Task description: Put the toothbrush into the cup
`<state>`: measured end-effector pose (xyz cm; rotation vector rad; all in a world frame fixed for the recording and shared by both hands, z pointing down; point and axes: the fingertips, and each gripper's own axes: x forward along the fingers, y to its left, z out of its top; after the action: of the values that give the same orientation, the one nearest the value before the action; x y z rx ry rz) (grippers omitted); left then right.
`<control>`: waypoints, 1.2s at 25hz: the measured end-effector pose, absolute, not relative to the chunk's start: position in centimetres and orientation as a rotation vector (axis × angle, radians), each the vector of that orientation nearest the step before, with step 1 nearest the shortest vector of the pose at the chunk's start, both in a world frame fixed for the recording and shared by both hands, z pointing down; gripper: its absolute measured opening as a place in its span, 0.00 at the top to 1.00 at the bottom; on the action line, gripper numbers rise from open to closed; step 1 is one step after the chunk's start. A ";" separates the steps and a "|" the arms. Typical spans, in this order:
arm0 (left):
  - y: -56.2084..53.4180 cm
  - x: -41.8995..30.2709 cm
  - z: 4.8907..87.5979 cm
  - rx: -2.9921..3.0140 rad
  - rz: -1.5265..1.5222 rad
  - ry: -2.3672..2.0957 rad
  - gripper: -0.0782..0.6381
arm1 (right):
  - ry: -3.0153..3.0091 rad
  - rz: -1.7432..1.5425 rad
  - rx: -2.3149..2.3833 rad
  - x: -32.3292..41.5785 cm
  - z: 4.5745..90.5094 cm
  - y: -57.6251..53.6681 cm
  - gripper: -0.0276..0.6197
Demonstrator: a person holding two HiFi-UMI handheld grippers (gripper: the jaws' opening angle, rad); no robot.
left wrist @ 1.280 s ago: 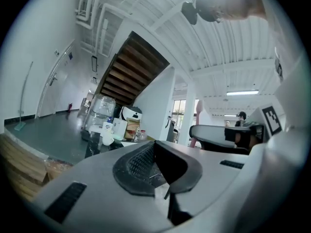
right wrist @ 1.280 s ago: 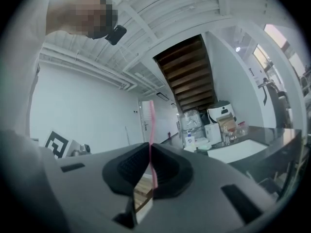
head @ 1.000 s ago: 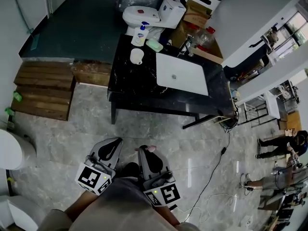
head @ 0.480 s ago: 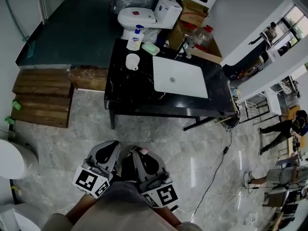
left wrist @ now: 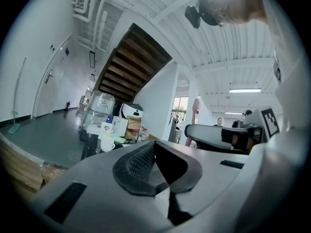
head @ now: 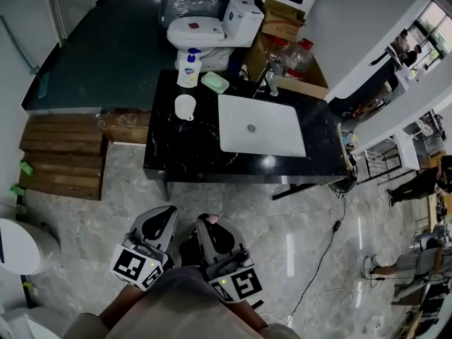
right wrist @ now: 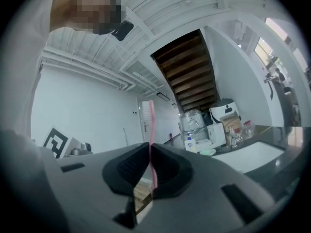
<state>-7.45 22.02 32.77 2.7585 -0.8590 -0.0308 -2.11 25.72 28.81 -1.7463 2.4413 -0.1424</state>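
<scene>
Two grippers sit low in the head view, close to the person's body and well apart from the black vanity counter point(head: 185, 154). The white cup point(head: 185, 106) stands upright on the counter's left part, beside the white basin point(head: 261, 126) and near a soap bottle point(head: 188, 68) and a green soap dish point(head: 215, 82). The left gripper point(head: 161, 219) and the right gripper point(head: 210, 222) both point toward the counter; a pink tip shows at the right one's nose.

From the left gripper view, the left gripper point(left wrist: 155, 164) has its pads pressed together with nothing between them. The cup point(left wrist: 107, 144) is small and far off.

From the right gripper view, the right gripper point(right wrist: 150, 171) is clamped on the pink toothbrush point(right wrist: 151, 125), which sticks out straight along the jaws, its free end away from the gripper.

The step in hand looks like the carry to the cup – not yet the drop. To do it well, bring the right gripper above the cup's mouth, tip it so the free end points down, and part the jaws only once that end is inside the rim. A sideways knock could topple the cup, so the idle left gripper might steady it.
</scene>
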 end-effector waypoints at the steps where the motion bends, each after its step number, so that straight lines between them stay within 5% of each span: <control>1: 21.4 -6.9 32.9 2.756 -0.024 -0.858 0.88 | 2.442 -0.146 -1.743 -1.6 28.8 25.1 0.92; 30: 11.4 3.9 35.2 2.663 0.093 -0.987 0.88 | 2.425 -0.317 -1.567 10.3 31.5 14.6 0.92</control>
<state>3.89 11.36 35.25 2.6628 -0.9874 0.0932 10.33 14.56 31.50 -1.5669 2.4250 -0.3171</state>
